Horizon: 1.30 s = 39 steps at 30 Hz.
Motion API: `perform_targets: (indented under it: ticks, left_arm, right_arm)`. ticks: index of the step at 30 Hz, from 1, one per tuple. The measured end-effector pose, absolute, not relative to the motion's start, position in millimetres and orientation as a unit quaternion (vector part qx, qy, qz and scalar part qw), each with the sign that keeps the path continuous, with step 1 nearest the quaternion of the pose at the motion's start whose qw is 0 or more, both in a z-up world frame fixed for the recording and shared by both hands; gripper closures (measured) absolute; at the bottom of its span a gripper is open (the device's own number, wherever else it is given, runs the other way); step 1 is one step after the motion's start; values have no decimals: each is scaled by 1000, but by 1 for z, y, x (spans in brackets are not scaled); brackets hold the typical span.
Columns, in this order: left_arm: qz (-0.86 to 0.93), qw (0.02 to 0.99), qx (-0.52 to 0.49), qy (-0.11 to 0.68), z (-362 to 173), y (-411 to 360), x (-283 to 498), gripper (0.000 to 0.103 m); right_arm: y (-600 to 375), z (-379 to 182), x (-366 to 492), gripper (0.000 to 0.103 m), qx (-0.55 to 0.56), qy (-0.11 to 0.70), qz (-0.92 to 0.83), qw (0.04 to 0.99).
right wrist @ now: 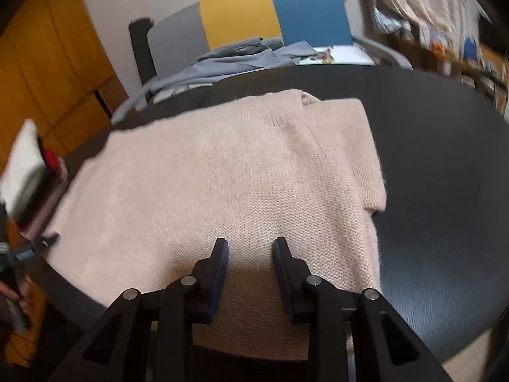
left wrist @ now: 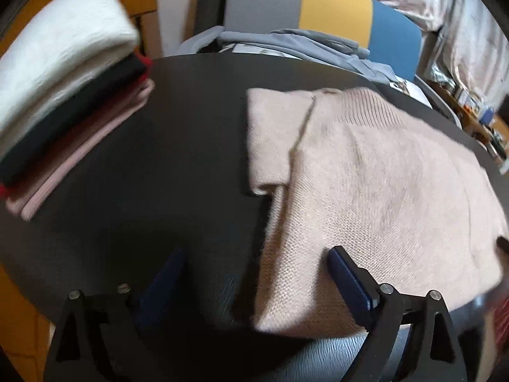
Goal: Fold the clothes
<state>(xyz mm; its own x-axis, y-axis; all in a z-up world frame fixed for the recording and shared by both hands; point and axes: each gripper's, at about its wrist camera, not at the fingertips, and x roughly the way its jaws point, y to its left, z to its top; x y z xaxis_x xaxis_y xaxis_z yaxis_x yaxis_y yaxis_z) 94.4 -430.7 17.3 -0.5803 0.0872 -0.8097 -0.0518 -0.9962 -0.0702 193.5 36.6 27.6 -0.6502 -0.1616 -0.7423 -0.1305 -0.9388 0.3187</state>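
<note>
Hovering over the pink sweater [right wrist: 222,175], your right gripper [right wrist: 250,248] has its fingers partly apart with nothing pinched, and your left gripper [left wrist: 254,273] gapes wide and empty at its edge. That fuzzy, loosely knitted sweater lies flat on the dark round desk [right wrist: 445,191], sleeve tucked in, likely ready for another fold. Finished knits sit in a stack [left wrist: 63,95] at the rim, clear of your working space.

Ahead of the hand-held gripper, past the dark round tabletop [right wrist: 445,191], stands a chair [right wrist: 273,12] backed in grey, yellow and blue; orange cupboards [right wrist: 47,73] stand left.
</note>
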Motion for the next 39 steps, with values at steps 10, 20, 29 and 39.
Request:
perform_targets:
  ticks: [10,20,29,39]
  left_arm:
    - [918,159,-363,27,72,-344,103,11]
    - [872,269,-409,-17,53,-275,116,40]
    - [827,350,-437,-52,46,-261,116,37]
    - [822,345,-453,0,36,-236,127,86]
  right_arm:
    - [119,38,246,70,365,-327,-870,-58]
    - [144,5,222,63,358,-427,-831,-6]
    - [142,-1,189,60,384,-447,-805,73]
    - [140,-4,155,60,390,-462,-792,80]
